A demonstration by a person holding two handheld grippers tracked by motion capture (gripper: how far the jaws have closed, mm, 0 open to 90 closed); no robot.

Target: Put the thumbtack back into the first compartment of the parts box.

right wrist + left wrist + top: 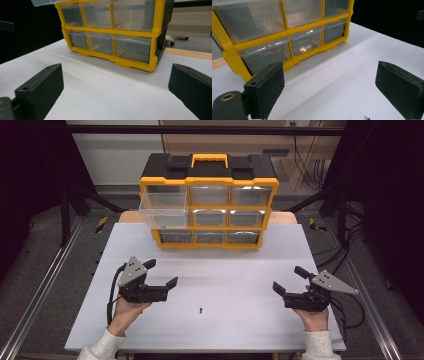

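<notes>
A yellow and black drawer cabinet (209, 202) with clear drawers stands at the back of the white table (225, 265). Its top-left drawer (163, 209) is pulled out toward me. A tiny blue pin (200, 310) lies on the table near the front, between my hands, and its tip shows at the bottom of the left gripper view (366, 117). My left gripper (161, 273) is open at the front left, nothing between its jaws. My right gripper (289, 280) is open at the front right, also holding nothing. Both point toward the cabinet (287, 32) (112, 32).
A wooden strip (131, 217) edges the table's back. Metal rails (45, 285) run along both sides of the table, and cables (350, 250) lie on the floor at the right.
</notes>
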